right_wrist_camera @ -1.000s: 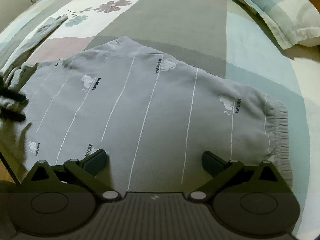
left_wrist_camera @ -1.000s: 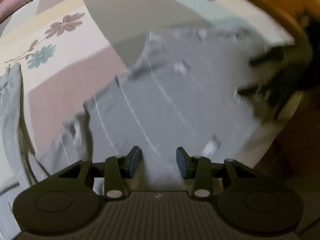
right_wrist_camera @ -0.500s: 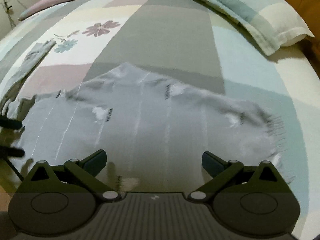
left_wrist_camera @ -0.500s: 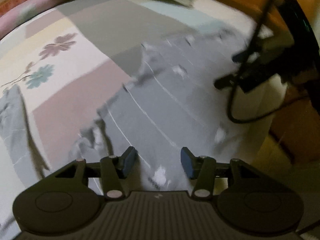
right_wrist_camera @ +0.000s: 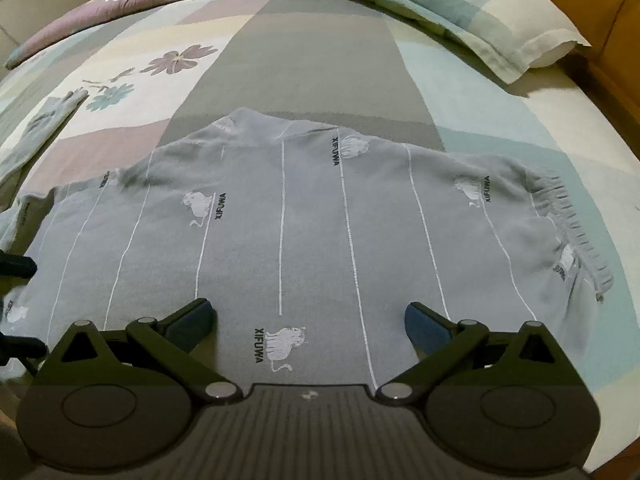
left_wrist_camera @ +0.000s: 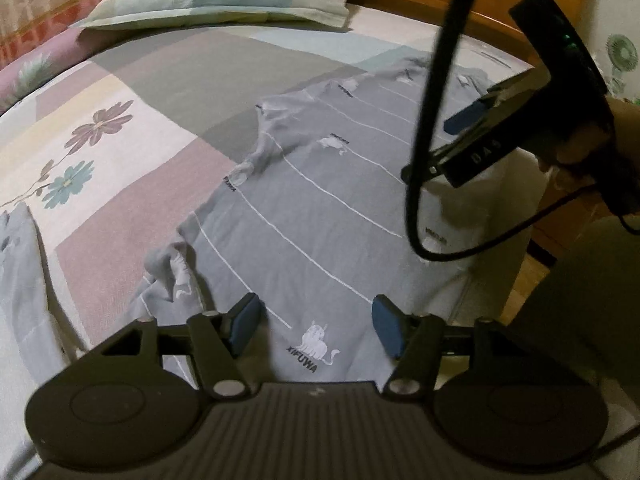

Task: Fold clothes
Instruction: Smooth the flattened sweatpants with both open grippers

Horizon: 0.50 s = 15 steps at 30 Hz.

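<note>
The grey striped cotton trousers with white cat prints (right_wrist_camera: pixel 312 216) lie spread flat on the patchwork bed sheet (right_wrist_camera: pixel 320 72), near its front edge — likely laid out for folding. The left claw (left_wrist_camera: pixel 316 326) is opening above the cloth, nothing pinched; the right claw (right_wrist_camera: pixel 310 320) hangs wide open over it — both free to pick fresh hold points.

My left claw (left_wrist_camera: pixel 316 326) is matte black, with blue pads (left_wrist_camera: pixel 245 322) on hinged links, silver pivot screws and a ribbed housing. My right claw (right_wrist_camera: pixel 308 320) is built the same; from the left view a black cable (left_wrist_camera: pixel 424 152) loops off it, with a green light.
</note>
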Each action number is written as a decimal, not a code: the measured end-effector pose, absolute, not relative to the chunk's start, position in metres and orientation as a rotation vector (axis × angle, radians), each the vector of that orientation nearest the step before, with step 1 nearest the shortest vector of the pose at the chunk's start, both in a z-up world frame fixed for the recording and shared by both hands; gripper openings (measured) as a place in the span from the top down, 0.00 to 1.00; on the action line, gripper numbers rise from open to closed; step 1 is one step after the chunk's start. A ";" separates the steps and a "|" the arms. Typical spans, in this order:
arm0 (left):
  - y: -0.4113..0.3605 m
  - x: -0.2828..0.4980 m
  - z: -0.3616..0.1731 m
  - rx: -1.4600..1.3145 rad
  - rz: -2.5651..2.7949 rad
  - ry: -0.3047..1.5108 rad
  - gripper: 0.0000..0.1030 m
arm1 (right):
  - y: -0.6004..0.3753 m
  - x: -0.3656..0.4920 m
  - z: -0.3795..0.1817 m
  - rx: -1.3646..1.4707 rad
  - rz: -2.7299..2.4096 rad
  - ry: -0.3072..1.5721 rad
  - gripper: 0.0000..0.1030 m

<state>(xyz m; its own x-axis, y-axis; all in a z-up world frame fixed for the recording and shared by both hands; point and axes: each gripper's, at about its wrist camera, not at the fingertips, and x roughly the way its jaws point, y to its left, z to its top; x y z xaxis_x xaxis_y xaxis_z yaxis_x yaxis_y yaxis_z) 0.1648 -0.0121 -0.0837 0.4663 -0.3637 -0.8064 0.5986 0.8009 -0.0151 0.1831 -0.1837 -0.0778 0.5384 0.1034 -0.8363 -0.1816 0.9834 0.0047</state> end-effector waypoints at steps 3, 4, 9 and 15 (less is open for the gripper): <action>-0.015 0.162 -0.085 0.280 -0.568 0.896 0.38 | -0.184 0.184 -0.078 -0.095 0.189 0.982 0.00; -0.017 0.160 -0.086 0.287 -0.559 0.889 0.37 | -0.185 0.183 -0.079 -0.097 0.196 0.971 0.00; -0.020 0.148 -0.089 0.294 -0.517 0.826 0.34 | -0.187 0.174 -0.083 -0.102 0.214 0.903 0.00; -0.019 0.127 -0.095 0.277 -0.451 0.728 0.34 | -0.192 0.164 -0.082 -0.099 0.228 0.860 0.00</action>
